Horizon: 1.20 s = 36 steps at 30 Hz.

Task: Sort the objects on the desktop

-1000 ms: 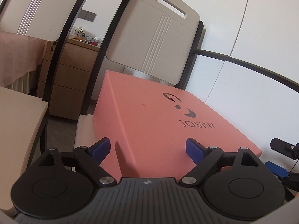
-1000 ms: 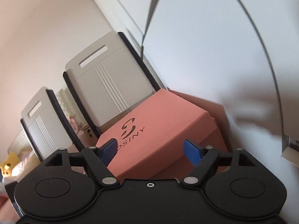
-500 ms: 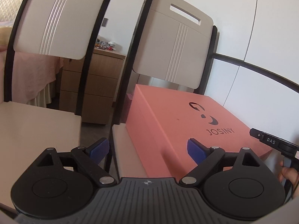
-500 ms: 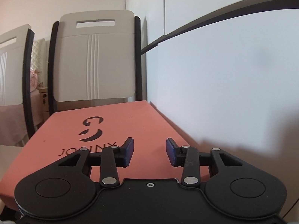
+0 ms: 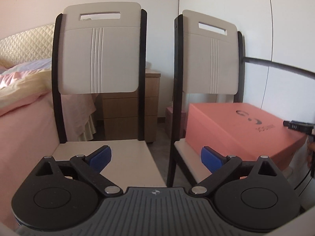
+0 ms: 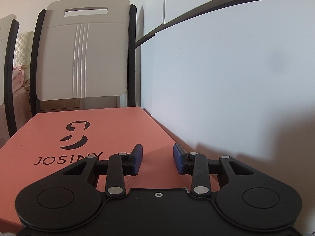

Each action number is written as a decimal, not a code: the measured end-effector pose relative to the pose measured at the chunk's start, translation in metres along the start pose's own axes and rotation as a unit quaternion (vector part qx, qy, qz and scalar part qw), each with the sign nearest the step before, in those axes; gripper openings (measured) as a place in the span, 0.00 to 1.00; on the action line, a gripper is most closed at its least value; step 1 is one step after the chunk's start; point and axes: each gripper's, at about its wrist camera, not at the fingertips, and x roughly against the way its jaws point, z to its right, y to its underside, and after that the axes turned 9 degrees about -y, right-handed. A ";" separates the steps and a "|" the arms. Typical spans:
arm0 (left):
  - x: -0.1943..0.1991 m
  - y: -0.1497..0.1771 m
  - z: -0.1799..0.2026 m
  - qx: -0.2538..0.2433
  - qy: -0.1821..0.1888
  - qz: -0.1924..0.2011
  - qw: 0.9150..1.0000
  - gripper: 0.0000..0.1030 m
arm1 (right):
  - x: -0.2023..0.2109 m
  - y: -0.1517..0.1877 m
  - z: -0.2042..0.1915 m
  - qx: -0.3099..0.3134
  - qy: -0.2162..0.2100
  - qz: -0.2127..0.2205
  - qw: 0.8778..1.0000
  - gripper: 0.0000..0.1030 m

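Salmon box (image 6: 110, 135) on right chair seat (image 5: 185, 149), tight against white panel (image 6: 226, 78). Risk: sliding off if nudged. Right gripper (image 6: 157, 160) closed down, empty; left gripper (image 5: 156, 158) just opening, wide apart, empty.

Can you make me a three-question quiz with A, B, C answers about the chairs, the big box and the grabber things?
1. Where is the box?
A on the right chair seat
B on the bed
C on the floor

2. How many chairs show in the left wrist view?
A one
B two
C four

3. What is between the left gripper fingers?
A the box
B a cup
C nothing

Answers: 1 A, it sits on the right chair. 2 B, the left chair stands beside it. 3 C, the gap is bare.
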 end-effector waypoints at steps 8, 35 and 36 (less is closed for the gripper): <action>-0.011 0.013 -0.023 0.042 0.003 -0.018 0.999 0.98 | 0.004 0.006 -0.005 -0.001 0.013 0.017 1.000 0.34; -0.022 0.034 -0.030 0.066 0.006 -0.045 0.997 0.98 | 0.091 0.070 -0.211 0.370 -0.216 -0.033 0.903 0.91; -0.022 0.034 -0.030 0.065 0.006 -0.045 0.997 0.98 | 0.089 0.076 -0.214 0.394 -0.205 -0.039 0.895 0.91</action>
